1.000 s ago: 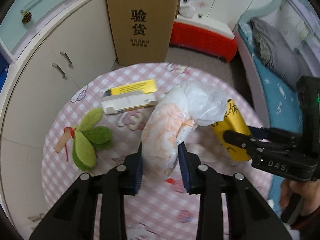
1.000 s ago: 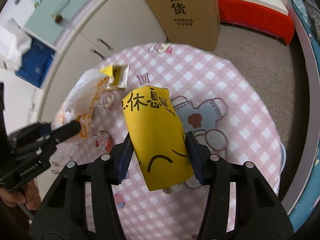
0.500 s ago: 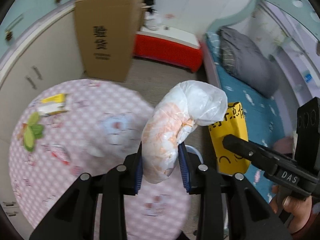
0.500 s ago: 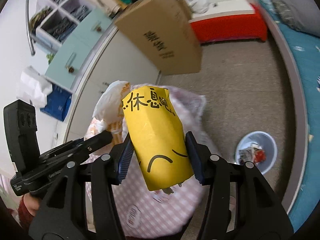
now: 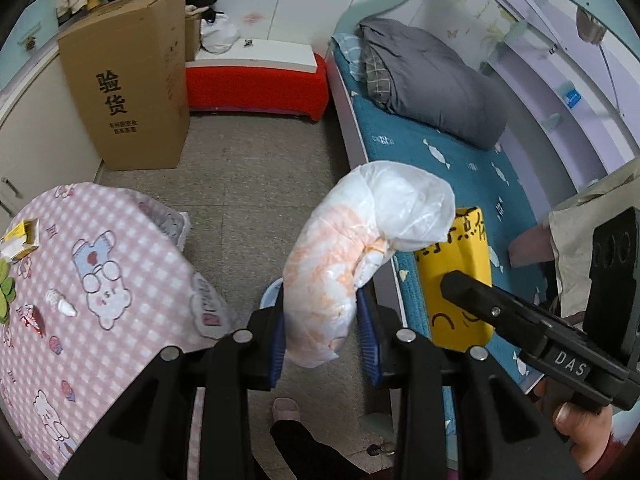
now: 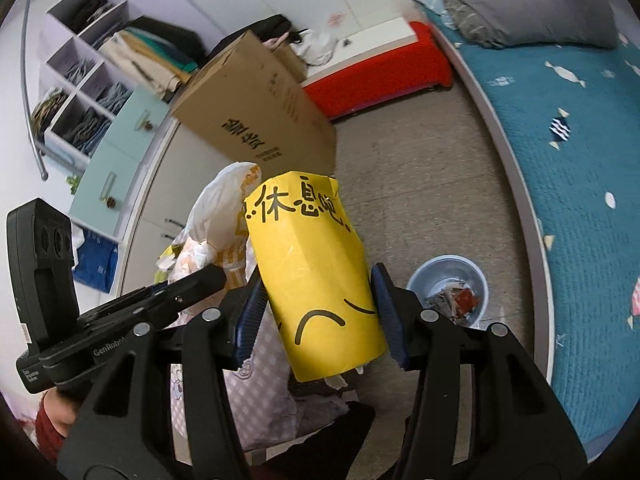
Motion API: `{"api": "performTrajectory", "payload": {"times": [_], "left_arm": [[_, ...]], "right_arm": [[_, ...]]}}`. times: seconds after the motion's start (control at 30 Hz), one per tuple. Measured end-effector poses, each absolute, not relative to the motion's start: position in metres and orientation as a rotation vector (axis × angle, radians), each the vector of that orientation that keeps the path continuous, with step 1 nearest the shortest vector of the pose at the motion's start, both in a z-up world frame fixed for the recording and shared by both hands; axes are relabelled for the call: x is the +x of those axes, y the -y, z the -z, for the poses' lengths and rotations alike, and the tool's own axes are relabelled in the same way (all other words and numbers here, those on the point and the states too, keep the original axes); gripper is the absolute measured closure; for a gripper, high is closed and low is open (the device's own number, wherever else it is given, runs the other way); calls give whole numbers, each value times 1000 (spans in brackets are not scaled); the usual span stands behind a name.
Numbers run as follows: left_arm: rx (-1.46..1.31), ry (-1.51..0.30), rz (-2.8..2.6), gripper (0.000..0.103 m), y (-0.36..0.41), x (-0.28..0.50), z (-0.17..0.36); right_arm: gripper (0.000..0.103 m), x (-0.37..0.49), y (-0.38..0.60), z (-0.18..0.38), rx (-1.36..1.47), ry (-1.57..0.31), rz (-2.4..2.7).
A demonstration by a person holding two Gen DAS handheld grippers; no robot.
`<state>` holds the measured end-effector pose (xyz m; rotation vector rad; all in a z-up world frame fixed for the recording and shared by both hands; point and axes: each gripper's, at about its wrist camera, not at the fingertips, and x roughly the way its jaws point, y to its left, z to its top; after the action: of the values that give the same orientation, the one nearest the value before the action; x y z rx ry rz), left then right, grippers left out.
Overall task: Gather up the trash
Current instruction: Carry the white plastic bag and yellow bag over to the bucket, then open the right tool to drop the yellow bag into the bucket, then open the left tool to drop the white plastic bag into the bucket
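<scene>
My left gripper [image 5: 321, 338] is shut on a crumpled white and orange plastic bag [image 5: 352, 256] and holds it in the air beside the table. My right gripper [image 6: 316, 314] is shut on a yellow paper carton [image 6: 316, 276] with black characters and a drawn face. The carton also shows in the left wrist view [image 5: 456, 276], and the bag in the right wrist view [image 6: 218, 216]. A pale blue trash bin [image 6: 448, 284] with trash in it stands on the floor below and right of the carton. Its rim [image 5: 270, 294] peeks out behind the bag.
The round table with a pink checked cloth [image 5: 100, 280] is at the left, with a yellow and white box [image 5: 20, 236] and a green leaf toy [image 5: 5, 296]. A tall cardboard box [image 5: 132, 80], a red bench [image 5: 256, 84] and a bed [image 5: 440, 168] ring the floor.
Both grippers have swung right, off the table and over the floor, each still holding its item. The trash bin has come into view below them.
</scene>
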<state>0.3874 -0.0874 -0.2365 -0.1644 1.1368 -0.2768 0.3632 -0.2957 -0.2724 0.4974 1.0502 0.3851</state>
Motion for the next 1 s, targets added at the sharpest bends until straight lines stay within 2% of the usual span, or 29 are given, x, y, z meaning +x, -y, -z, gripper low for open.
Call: {"api": "performTrajectory", "payload": {"times": [0.3, 0.47, 0.57, 1.0], "left_arm": [[-146, -1140, 269, 72, 103, 399, 234], [-139, -1147, 264, 71, 105, 405, 234], [-131, -1150, 265, 71, 106, 407, 234], [-94, -1161, 304, 71, 121, 412, 235]], "right_arm": [[50, 368, 320, 276, 518, -1032, -356], [38, 373, 319, 276, 520, -1013, -339], [36, 378, 323, 280, 548, -1028, -328], [34, 373, 332, 268, 545, -994, -310]]}}
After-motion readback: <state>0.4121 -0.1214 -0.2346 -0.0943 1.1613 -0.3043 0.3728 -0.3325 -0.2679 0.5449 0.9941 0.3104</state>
